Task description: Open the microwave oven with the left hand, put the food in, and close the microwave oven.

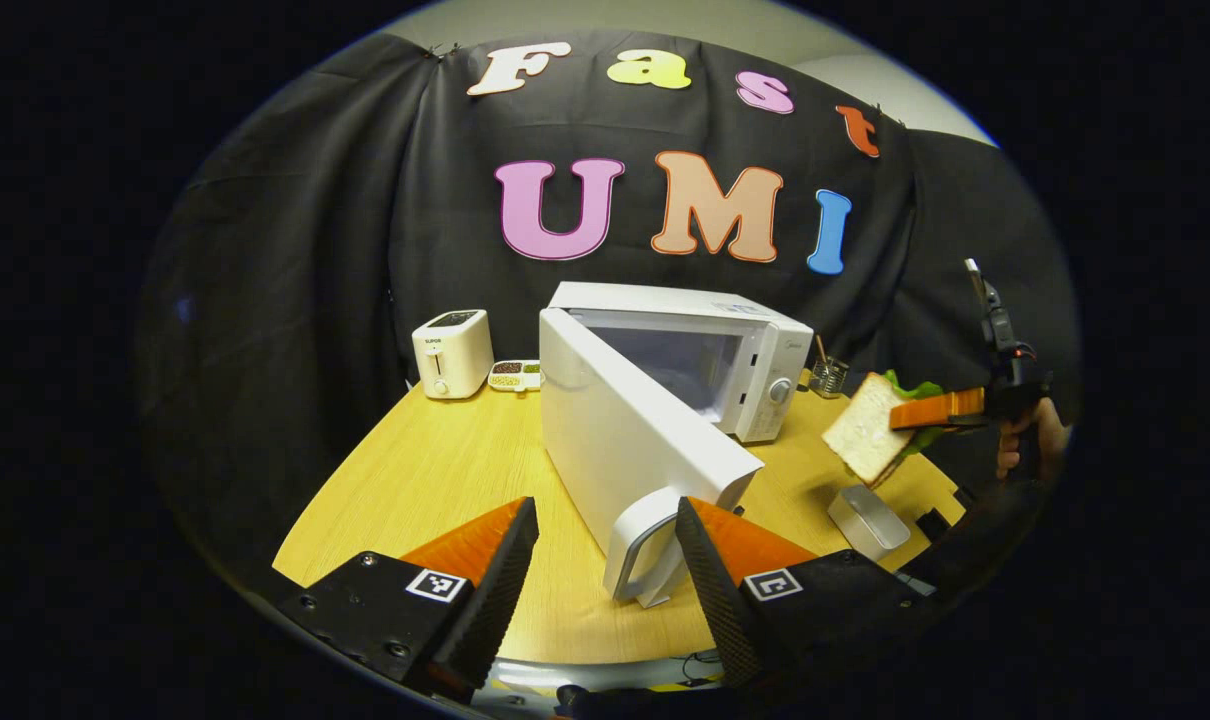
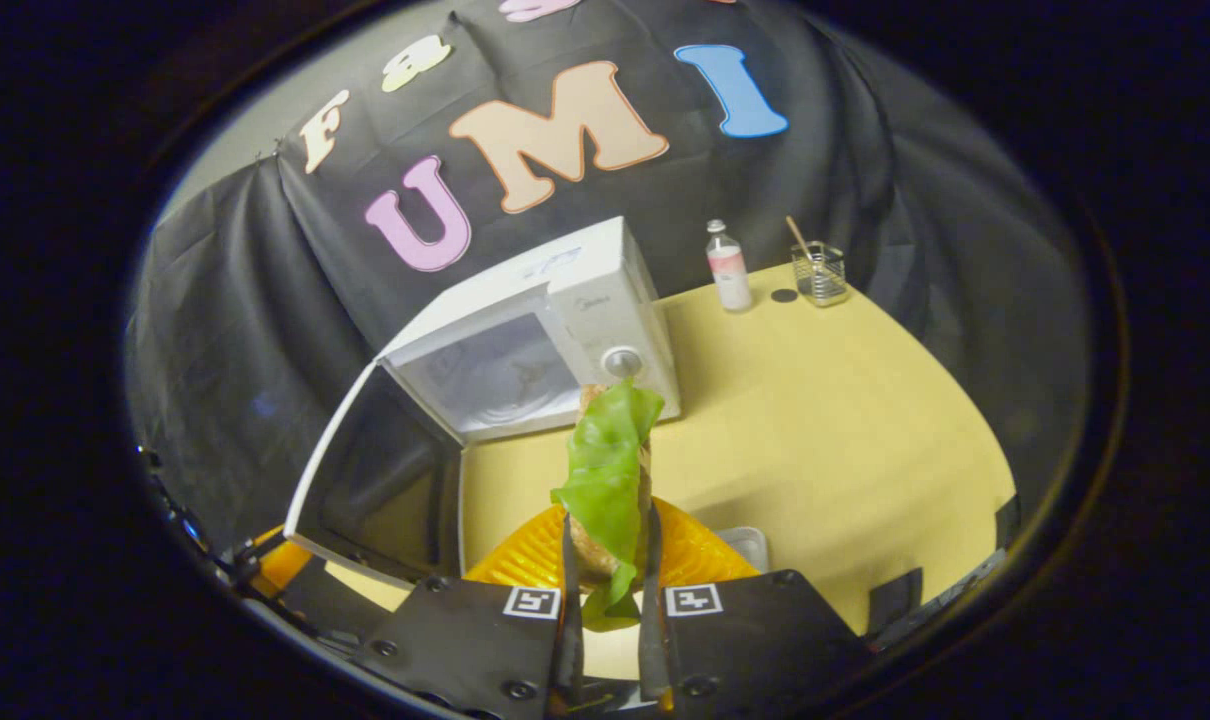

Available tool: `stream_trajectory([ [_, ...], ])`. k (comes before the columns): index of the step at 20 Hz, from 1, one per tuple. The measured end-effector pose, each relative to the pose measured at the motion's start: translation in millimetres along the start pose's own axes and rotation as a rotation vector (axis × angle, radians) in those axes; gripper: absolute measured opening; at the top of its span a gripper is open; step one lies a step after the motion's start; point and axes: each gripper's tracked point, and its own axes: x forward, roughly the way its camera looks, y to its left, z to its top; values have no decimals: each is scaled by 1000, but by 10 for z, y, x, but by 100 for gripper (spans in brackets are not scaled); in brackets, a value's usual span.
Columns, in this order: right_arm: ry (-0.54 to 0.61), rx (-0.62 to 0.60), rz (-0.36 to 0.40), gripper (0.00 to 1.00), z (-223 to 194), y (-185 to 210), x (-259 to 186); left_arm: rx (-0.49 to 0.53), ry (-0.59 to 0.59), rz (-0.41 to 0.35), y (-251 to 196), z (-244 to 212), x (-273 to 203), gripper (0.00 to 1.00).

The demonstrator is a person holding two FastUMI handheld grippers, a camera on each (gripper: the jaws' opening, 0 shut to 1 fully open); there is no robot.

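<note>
Microwave oven (image 1: 755,360) sitting at the back of the wooden table (image 1: 445,480), cavity exposed. Its door (image 1: 625,450) is swinging wide, handle (image 1: 645,545) lying between the spread fingers of the left gripper (image 1: 605,570); jaws open, nothing pinched. Right gripper (image 2: 607,590) is clamping the sandwich (image 2: 610,480), lettuce edge up, in the air in front of the control panel, short of the cavity. Advice: keep the door held wide, steer the sandwich left into the opening, level, clear of the frame, before letting go.
</note>
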Motion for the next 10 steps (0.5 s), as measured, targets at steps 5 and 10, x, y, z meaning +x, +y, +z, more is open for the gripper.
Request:
stream_trajectory([
  [5, 17, 181, 137, 24, 30, 644, 501, -18, 0, 15, 97, 0, -146, 86],
  [10, 5, 396, 216, 23, 40, 1154, 1176, -43, 35, 74, 407, -93, -272, 86],
])
